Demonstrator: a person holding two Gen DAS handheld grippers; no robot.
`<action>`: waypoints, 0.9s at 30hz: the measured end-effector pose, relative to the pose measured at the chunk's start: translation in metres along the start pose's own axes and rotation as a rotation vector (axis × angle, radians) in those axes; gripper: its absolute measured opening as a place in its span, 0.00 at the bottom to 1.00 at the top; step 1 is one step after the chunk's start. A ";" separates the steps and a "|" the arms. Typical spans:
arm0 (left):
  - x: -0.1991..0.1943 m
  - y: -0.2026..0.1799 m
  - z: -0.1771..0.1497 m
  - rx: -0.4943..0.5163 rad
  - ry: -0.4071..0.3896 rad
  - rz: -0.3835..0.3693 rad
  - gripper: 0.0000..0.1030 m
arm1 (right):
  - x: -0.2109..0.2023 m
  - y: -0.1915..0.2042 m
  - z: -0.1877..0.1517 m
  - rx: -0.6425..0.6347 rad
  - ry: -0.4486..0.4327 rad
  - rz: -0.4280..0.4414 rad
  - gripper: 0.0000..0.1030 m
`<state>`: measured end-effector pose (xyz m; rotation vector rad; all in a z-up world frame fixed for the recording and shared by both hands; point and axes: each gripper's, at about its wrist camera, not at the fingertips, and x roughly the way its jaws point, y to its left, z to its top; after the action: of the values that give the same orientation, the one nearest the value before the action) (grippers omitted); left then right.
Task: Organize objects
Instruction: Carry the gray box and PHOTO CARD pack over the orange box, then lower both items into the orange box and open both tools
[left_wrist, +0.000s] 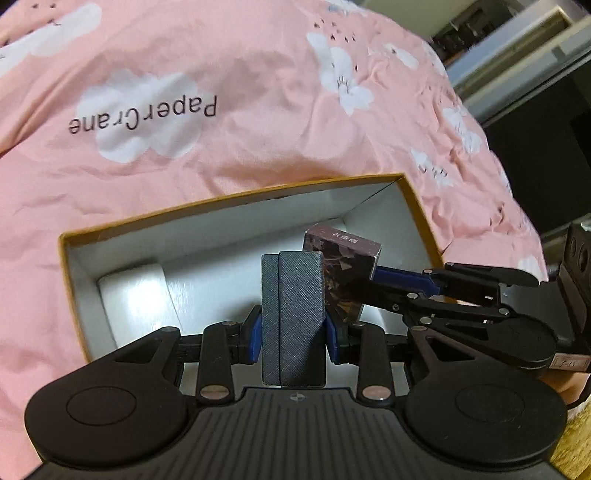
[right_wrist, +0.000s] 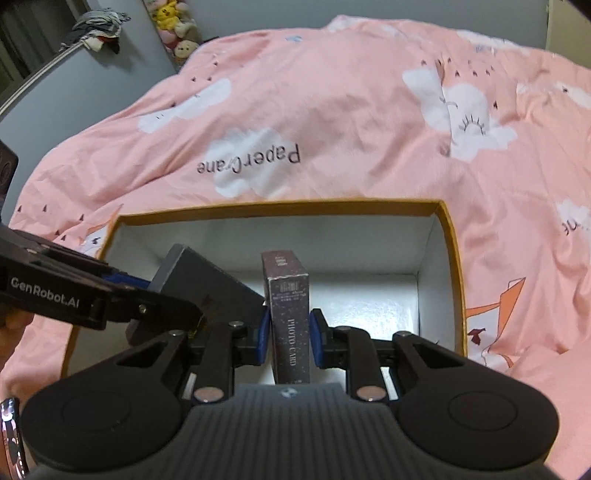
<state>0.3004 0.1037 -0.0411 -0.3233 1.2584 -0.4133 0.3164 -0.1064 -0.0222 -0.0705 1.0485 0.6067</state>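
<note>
Over the open box (right_wrist: 448, 236), the left gripper (left_wrist: 293, 328) is clamping a grey case (left_wrist: 293, 317) and the right gripper (right_wrist: 288, 328) a photo-card pack (right_wrist: 290, 317), their lower ends hidden.

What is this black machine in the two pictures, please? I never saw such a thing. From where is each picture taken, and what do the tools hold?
There is no robot here. A person holds a two-finger gripper in each hand, and a small wide-angle camera on each one looks forward along its fingers. One picture comes from the left gripper, the other from the right gripper; each also sees the other gripper coming in from the side.

The surface is a bed with a pink quilt printed with white clouds and "PaperCrane". On it stands an open cardboard box, white inside with a brown rim.

The left gripper is clamped on a grey textured case. The right gripper is clamped on a dark box marked "PHOTO CARD". Both items are over the open box.
</note>
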 end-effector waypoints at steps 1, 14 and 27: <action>0.004 0.001 0.003 0.012 0.015 0.008 0.36 | 0.004 -0.001 0.001 0.003 0.010 -0.002 0.23; 0.039 0.016 0.016 0.066 0.161 0.039 0.36 | 0.020 0.000 0.001 0.032 0.071 0.107 0.00; 0.036 0.001 0.009 0.199 0.194 0.249 0.53 | 0.021 0.012 -0.003 -0.043 0.101 0.062 0.05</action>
<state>0.3181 0.0872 -0.0696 0.0449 1.4144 -0.3584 0.3159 -0.0883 -0.0388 -0.1074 1.1389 0.6878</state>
